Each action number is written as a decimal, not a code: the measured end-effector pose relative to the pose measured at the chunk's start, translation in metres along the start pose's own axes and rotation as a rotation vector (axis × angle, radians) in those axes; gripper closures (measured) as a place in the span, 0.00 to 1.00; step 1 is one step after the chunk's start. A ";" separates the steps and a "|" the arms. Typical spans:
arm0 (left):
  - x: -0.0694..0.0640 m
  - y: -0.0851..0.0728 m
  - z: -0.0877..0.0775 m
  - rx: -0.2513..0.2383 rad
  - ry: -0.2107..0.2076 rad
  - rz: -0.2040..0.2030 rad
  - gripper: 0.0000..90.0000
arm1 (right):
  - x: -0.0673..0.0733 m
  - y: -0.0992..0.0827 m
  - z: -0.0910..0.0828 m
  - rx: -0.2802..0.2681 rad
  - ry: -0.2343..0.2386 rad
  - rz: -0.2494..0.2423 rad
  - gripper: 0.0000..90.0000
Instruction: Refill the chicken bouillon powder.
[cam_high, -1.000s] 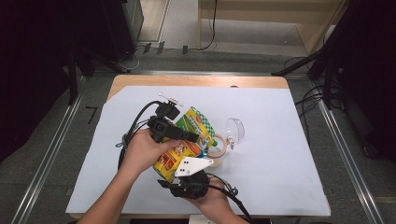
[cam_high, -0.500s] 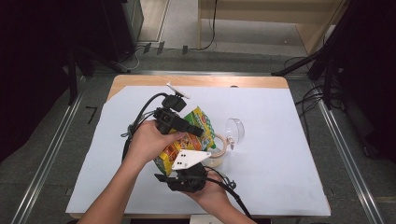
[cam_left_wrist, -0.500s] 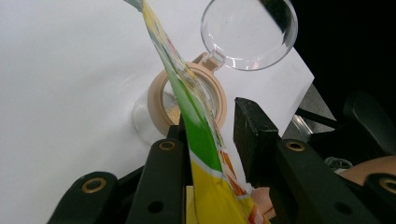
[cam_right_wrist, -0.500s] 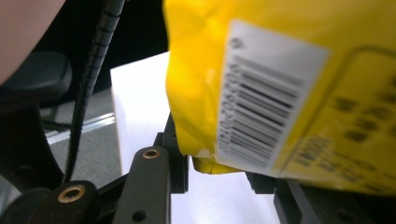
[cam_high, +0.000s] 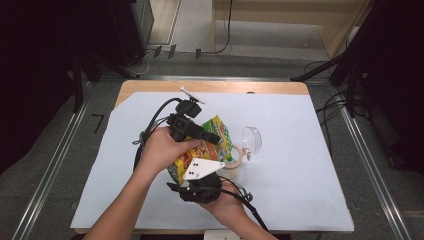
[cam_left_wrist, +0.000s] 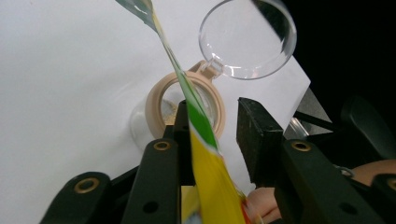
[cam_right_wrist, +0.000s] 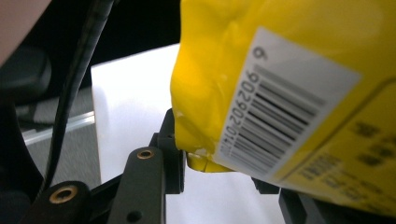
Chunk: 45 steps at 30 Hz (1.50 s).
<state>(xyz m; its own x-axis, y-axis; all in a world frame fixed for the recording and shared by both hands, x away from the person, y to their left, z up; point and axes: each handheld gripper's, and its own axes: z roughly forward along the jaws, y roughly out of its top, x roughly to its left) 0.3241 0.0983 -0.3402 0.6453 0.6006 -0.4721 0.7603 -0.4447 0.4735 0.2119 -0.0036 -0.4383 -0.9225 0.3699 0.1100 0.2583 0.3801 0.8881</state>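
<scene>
A yellow and green snack bag (cam_high: 214, 131) is held tilted over a small jar with a beige rim (cam_high: 236, 161), whose clear hinged lid (cam_high: 252, 139) is swung open. My left gripper (cam_high: 216, 138) reaches to the bag's upper end. In the left gripper view the bag's edge (cam_left_wrist: 205, 158) runs along one jaw while the other stands apart, and the left gripper (cam_left_wrist: 217, 121) has just been opening. Beyond it are the jar rim (cam_left_wrist: 156, 100) and lid (cam_left_wrist: 247, 39). My right gripper (cam_high: 200, 180) grips the bag's bottom corner (cam_right_wrist: 280, 70); the right gripper (cam_right_wrist: 219, 163) has also eased wider, one jaw hidden behind the bag.
A white sheet (cam_high: 310, 165) covers the wooden table (cam_high: 150, 86). Cables trail from both grippers across the sheet at the left and front. Dark stands and floor rails surround the table.
The left gripper has tipped up slightly and its jaws stand a little wider. The bag and the right hand have hardly moved.
</scene>
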 end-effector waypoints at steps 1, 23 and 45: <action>-0.001 0.000 0.000 -0.003 0.005 -0.002 0.76 | -0.002 0.001 -0.001 0.000 0.005 0.016 0.71; -0.002 -0.002 0.002 -0.008 0.003 0.029 0.76 | -0.005 -0.001 -0.002 0.005 0.001 0.004 0.71; -0.018 -0.004 -0.003 -0.018 0.020 0.081 0.83 | -0.006 -0.005 0.001 -0.022 0.013 0.082 0.74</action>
<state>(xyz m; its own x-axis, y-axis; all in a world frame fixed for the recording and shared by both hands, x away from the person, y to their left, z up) 0.3091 0.0910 -0.3315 0.7033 0.5759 -0.4168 0.7037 -0.4805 0.5234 0.2163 -0.0071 -0.4441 -0.9023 0.3879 0.1882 0.3267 0.3304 0.8855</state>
